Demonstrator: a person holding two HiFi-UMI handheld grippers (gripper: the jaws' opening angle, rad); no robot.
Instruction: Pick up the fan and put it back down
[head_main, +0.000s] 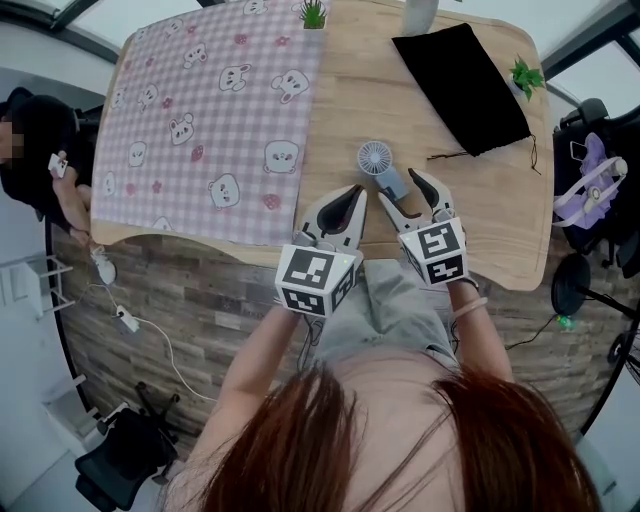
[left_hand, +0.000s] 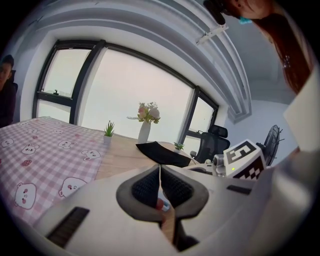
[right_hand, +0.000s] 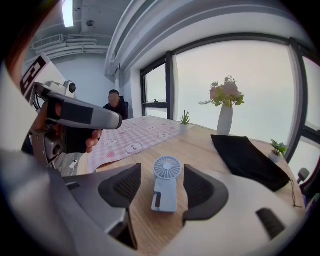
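The head view's top edge cuts off the vase (head_main: 421, 12) above its base

Upper left, a pink-and-white checked cloth (head_main: 200, 110) printed with white bears; centre, a pale blue fan (head_main: 382, 168) on a light wood table (head_main: 350, 90); upper right, a black pouch (head_main: 460, 85).

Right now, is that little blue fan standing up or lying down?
Lying down: the fan rests flat on the wooden table, its round grille facing up.

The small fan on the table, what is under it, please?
The fan lies flat on the bare wooden table, apart from the checked cloth. The wood directly beneath it is covered, so nothing more can be told.
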